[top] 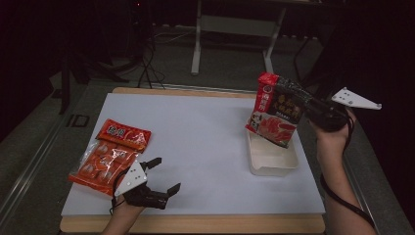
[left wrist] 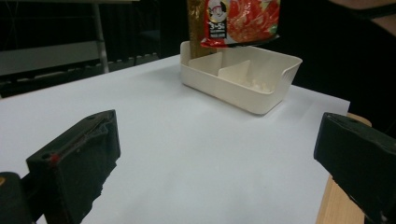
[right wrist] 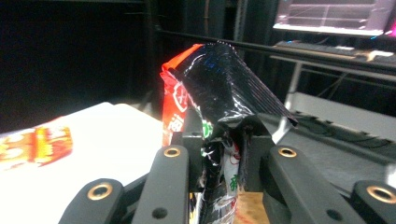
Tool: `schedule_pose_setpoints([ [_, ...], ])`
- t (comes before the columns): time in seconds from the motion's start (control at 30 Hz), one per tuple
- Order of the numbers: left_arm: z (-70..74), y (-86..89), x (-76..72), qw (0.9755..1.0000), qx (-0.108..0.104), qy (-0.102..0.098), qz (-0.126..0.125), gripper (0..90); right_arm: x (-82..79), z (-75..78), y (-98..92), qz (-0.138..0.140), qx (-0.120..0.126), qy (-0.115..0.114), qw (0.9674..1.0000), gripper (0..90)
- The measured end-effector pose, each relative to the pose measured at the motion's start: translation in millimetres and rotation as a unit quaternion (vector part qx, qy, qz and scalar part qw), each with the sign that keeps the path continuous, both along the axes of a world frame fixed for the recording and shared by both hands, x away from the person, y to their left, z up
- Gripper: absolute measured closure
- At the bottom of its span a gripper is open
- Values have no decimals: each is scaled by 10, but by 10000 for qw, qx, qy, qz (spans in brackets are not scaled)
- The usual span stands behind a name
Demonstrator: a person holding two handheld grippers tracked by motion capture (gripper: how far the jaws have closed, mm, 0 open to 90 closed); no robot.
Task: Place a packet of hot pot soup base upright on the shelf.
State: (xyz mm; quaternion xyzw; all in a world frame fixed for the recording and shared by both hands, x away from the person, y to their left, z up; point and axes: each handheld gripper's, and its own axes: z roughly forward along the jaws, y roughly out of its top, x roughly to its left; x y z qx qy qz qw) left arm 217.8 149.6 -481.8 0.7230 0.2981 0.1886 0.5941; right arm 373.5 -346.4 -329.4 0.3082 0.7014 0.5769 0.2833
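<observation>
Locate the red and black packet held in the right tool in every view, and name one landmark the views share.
High view: the red and black packet hangs upper right, its lower edge over the white tray, gripped by the right tool.
Left gripper view: top centre, cut off by the frame, above the tray.
Right gripper view: centre, pinched between the black jaws.
Shared landmark: the white sheet covering the table.

The pouch (top: 275, 108) was glossy, crinkled plastic film, creased where matt black plastic jaws pinched it. The bin (top: 272, 157) looked like smooth cream plastic. A matt white sheet (top: 195, 132) covered a pale wooden board (top: 195, 223). The packets (top: 110, 155) at the left were shiny clear and red film.
</observation>
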Motion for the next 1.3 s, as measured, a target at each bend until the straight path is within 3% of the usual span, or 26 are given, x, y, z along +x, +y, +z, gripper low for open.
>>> schedule_pose_setpoints([
  [0.1, -33, 15, -9, 10000, 1, 41, -15, 11, 42, -49, -23, -175, -12, -146, 9997, 765],
  [0.27, -44, 41, -34, 9999, -103, 30, -8, 10, 148, -100, -73, -154, -64, -48, 9998, 765],
  [0.43, -61, 30, -44, 10000, 34, 8, -14, 11, 247, -169, -114, -17, -128, 19, 9999, 765],
  [0.73, -79, 34, -55, 10000, -2, -20, -96, 11, 361, -262, -87, 56, -402, -67, 9992, 766],
  [0.9, -83, 60, -65, 10000, 20, -43, -42, 11, 418, -293, -76, 230, -584, -62, 9980, 765],
  [1.3, -131, 56, -53, 10000, 19, 47, -80, 11, 502, -442, -63, 341, -608, 67, 9975, 764],
])
